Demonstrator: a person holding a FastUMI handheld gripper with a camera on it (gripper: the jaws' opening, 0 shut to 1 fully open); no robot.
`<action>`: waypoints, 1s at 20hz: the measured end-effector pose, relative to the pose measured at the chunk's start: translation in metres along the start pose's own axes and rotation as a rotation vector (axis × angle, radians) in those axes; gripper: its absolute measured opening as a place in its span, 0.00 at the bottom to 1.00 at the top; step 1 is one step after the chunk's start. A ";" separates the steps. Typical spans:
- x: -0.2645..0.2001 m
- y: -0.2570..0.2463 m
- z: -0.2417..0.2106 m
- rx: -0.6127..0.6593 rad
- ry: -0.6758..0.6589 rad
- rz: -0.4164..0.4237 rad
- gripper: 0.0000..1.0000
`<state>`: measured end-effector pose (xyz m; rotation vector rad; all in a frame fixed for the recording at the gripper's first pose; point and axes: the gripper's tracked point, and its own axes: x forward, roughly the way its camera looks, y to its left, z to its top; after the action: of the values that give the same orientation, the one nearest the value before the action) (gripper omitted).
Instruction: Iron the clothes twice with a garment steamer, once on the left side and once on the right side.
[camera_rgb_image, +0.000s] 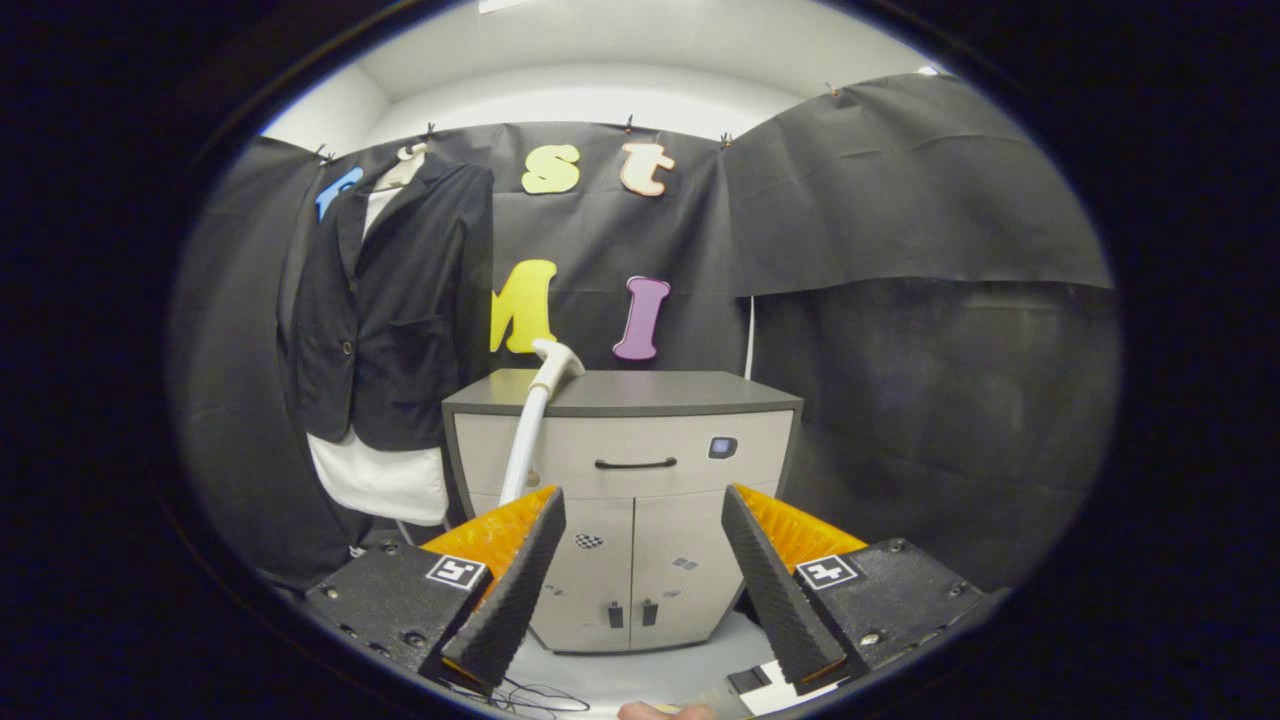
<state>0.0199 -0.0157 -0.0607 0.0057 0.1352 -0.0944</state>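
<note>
Gripping the steamer (540, 400) by its stiff, light, smooth wand suits the gripper (640, 570), fingers spread and empty.

No legible text. Square fiducial marker patterns sit on both gripper (643, 575) finger mounts; jaws spread apart, empty.

We see a cabinet (625, 500) standing on the floor beyond the gripper (640, 580), whose fingers stand wide apart with nothing between them but the cabinet's doors farther off. A steamer head (556, 362) rests on the cabinet's top at its left end, and its hose (524, 445) runs down the cabinet's front toward the left finger. To the left of the cabinet a jacket (390, 310) hangs over a shirt (380, 480) against the cloth wall (900, 250) behind everything.
</note>
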 end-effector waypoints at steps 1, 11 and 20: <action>0.002 0.004 0.004 0.000 -0.002 -0.003 0.98; 0.022 0.080 0.064 0.006 -0.005 0.005 0.98; 0.107 0.125 0.122 0.013 0.076 0.151 0.98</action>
<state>0.1533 0.0971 0.0452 0.0320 0.2096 0.0559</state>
